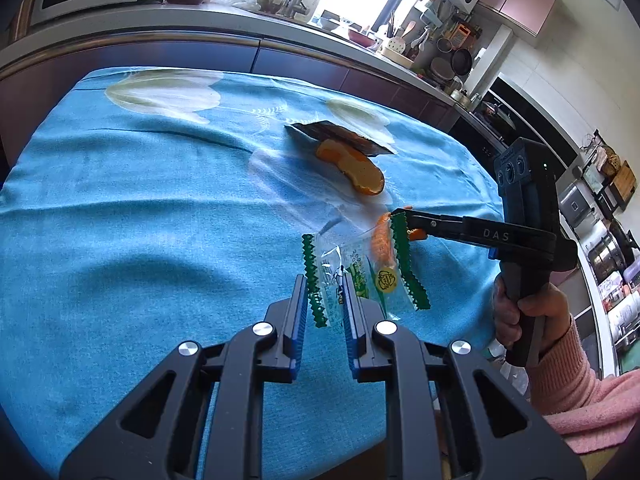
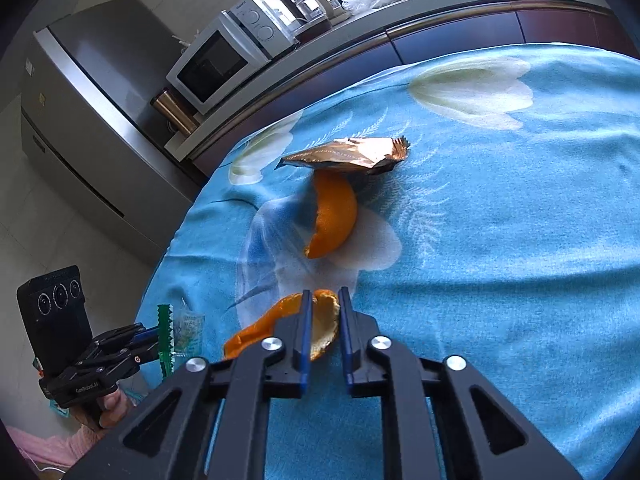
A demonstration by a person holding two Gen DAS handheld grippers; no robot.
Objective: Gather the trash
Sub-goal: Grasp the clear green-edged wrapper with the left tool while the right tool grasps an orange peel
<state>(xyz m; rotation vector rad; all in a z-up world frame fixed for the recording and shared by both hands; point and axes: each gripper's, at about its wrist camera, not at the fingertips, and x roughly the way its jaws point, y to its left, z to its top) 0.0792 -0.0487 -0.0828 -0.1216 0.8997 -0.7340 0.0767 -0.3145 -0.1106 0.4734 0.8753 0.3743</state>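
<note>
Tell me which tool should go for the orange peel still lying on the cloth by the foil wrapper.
Neither is free: the left tool clamps the clear wrapper, the right tool a peel piece. Once emptied, probably the right: the lying peel is straight ahead of it.

A blue tablecloth (image 1: 140, 220) printed with white flowers is seen. The clear wrapper (image 1: 360, 276) is edged in green zigzag with a yellow round mark. Two orange peels (image 2: 334, 216) (image 2: 288, 326) and a coppery foil packet (image 2: 352, 156) are shown. A pink sleeve (image 1: 572, 384) is visible.

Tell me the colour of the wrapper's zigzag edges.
Green, on the clear wrapper; the left wrist view shows it best.
</note>
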